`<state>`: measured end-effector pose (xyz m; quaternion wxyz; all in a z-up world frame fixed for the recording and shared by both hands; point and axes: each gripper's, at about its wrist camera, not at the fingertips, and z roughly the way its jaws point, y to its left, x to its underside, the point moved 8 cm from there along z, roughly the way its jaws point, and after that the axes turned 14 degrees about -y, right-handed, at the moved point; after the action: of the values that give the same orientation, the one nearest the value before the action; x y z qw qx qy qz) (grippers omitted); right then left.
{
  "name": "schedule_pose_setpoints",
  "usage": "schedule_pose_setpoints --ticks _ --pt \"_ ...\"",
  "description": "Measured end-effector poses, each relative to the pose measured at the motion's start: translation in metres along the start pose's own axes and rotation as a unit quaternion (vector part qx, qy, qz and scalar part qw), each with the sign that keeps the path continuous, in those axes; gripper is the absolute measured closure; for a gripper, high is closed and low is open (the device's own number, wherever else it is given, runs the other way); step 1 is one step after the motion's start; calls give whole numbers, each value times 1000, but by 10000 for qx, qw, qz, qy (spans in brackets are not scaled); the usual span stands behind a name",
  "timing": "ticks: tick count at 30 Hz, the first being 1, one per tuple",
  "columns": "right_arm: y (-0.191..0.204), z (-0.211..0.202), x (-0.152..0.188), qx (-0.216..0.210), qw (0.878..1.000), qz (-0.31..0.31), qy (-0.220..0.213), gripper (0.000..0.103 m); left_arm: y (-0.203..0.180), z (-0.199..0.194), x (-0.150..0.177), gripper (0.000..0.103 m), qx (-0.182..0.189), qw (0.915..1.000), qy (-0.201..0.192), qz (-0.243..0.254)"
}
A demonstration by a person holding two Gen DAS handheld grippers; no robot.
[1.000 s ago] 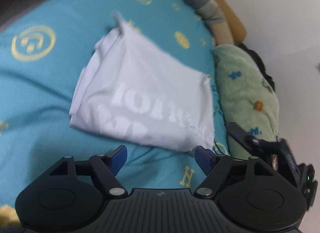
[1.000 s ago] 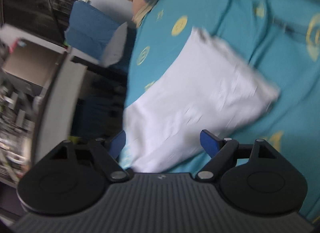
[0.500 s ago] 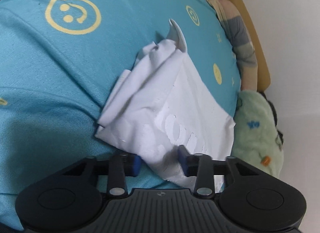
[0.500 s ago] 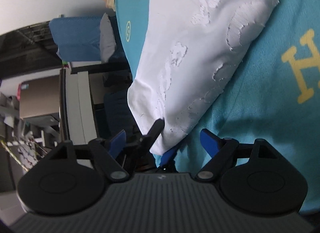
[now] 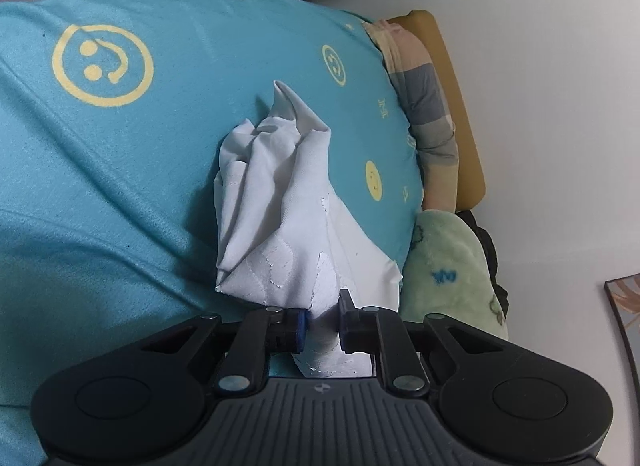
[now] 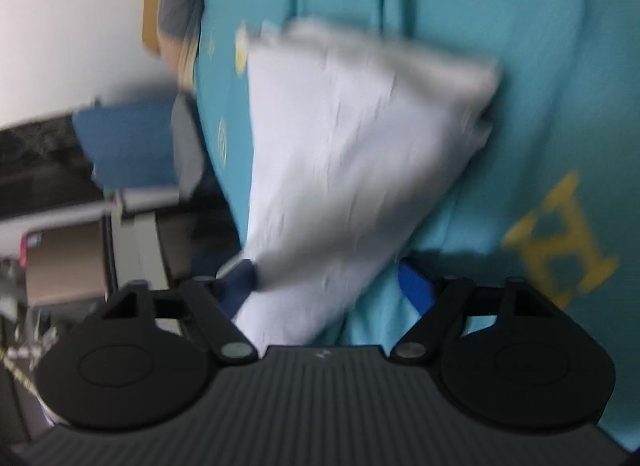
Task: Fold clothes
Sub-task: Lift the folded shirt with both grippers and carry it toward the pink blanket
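Shirt (image 5: 276, 201) on the blue bedsheet (image 5: 120, 169), near edge bunched in the closed left gripper (image 5: 322, 322), right gripper (image 6: 332, 286) open astride another corner; a one-sided pull would likely spill the folds.

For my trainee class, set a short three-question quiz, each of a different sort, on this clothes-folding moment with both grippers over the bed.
1. True or false: the left gripper is shut on the white garment.
2. Multiple choice: the right gripper is A) shut on the garment, B) open with the garment between its fingers, C) out of view.
3. Fill the blank: the garment lies on a teal sheet printed with yellow ______ faces.

Key: 1 true; 2 B; 3 smiley.
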<state>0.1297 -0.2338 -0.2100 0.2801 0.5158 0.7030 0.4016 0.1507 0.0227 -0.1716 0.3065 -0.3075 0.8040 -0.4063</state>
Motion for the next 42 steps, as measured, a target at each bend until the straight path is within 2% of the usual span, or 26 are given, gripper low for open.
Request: schedule_pose_setpoints --ticks 4,9,14,16,20,24,29,32,35,38,40,42 --pt "1 -3 -7 -56 9998 18 -184 43 3 -2 1 87 -7 9999 76 -99" --pt "10 -11 -8 -168 9982 -410 -415 71 -1 -9 5 88 0 9999 130 13" --pt "31 -41 -15 -385 9947 -644 -705 77 -21 -23 11 89 141 9995 275 60" --pt "44 -63 -19 -555 9924 -697 -851 78 -39 -31 15 89 291 9988 395 -31" --pt "67 -122 -34 -762 9856 -1017 -1118 78 -91 -42 34 89 533 9963 648 209" --pt "77 -186 -73 -861 9811 -1006 -1412 78 -162 -34 76 89 759 9892 1129 550" --pt "102 -278 -157 -983 9639 -1041 -2246 78 -287 -2 153 89 1274 9718 1649 1105" --pt "133 -348 -216 -1064 9390 -1300 -3002 78 -380 17 210 89 1859 9520 1879 1541" --pt "162 -419 -263 -1197 9049 -1603 -3757 78 -457 28 272 89 2506 9311 2043 1689" --pt "166 -471 -290 -1156 8671 -2083 -4375 78 -494 41 342 88 2975 9085 2102 2047" --pt "135 -471 -285 -999 8700 -1985 -4401 78 -488 53 387 88 3016 8982 2198 2321" --pt "103 -470 -280 -842 8727 -1887 -4424 77 -458 60 424 88 2909 8876 2396 2649"
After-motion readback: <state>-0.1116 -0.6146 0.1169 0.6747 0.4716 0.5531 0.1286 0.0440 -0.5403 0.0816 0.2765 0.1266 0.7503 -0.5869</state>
